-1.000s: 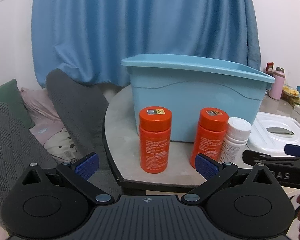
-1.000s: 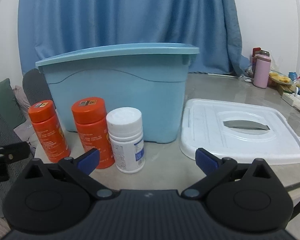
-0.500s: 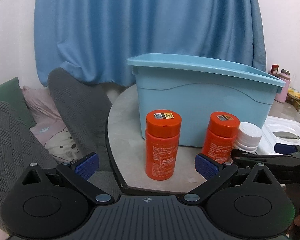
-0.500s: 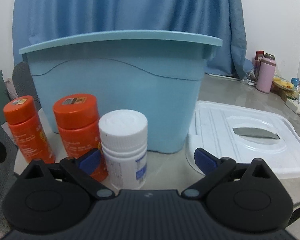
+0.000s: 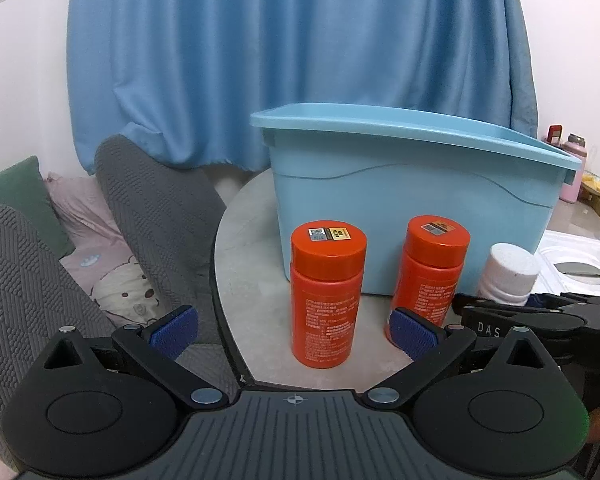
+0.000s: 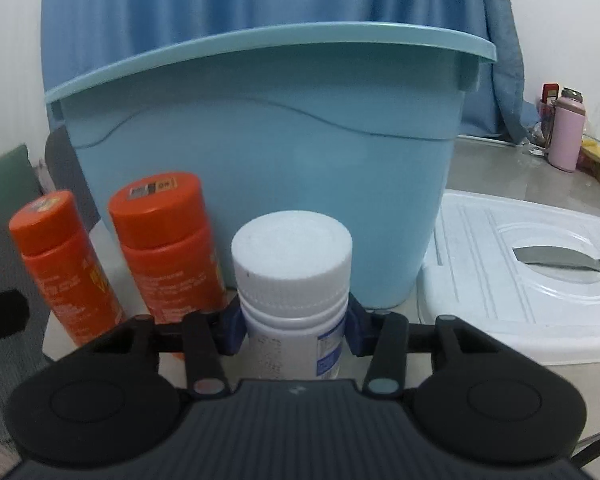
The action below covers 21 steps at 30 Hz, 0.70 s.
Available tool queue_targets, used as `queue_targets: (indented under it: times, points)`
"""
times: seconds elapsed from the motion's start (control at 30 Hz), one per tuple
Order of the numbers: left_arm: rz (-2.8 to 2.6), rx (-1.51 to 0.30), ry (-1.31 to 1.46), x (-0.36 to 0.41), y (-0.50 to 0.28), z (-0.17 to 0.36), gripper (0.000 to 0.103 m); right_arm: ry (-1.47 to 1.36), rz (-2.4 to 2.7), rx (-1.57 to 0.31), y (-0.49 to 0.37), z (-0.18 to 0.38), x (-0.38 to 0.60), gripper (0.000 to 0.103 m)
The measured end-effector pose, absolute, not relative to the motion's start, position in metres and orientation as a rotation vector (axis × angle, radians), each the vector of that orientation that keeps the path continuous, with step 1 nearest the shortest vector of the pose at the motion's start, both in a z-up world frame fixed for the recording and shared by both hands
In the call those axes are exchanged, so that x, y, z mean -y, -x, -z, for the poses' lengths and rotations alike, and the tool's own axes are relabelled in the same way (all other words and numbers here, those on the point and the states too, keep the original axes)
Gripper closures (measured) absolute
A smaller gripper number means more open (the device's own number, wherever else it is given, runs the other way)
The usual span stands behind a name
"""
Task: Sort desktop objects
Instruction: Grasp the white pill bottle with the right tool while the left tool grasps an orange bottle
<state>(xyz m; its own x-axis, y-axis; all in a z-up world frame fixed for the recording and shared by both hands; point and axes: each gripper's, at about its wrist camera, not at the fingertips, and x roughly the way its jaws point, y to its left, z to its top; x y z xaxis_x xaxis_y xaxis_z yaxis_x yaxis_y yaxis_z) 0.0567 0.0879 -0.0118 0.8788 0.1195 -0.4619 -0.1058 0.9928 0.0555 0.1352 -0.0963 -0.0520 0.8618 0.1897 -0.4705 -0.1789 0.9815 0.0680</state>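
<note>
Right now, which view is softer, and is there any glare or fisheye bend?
Right wrist: softer, with the white bottle and orange labels blurred up close; the bin rim bows strongly; mild sheen on the table. Left wrist: sharper, orange bottle print crisp though too small to read; dark corner vignette; no harsh glare.

"DAS" stands on the right claw (image 5: 496, 312); the orange bottle (image 5: 327, 300) print looks unreadable.
</note>
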Motion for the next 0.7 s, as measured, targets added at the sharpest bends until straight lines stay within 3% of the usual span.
queue_targets:
  times: [0.7]
  points:
    - [-0.072, -0.471, -0.006, -0.074, -0.048, 0.009, 0.0, -0.053, -0.16, -0.459, -0.058, 0.015, 0.133, 0.055]
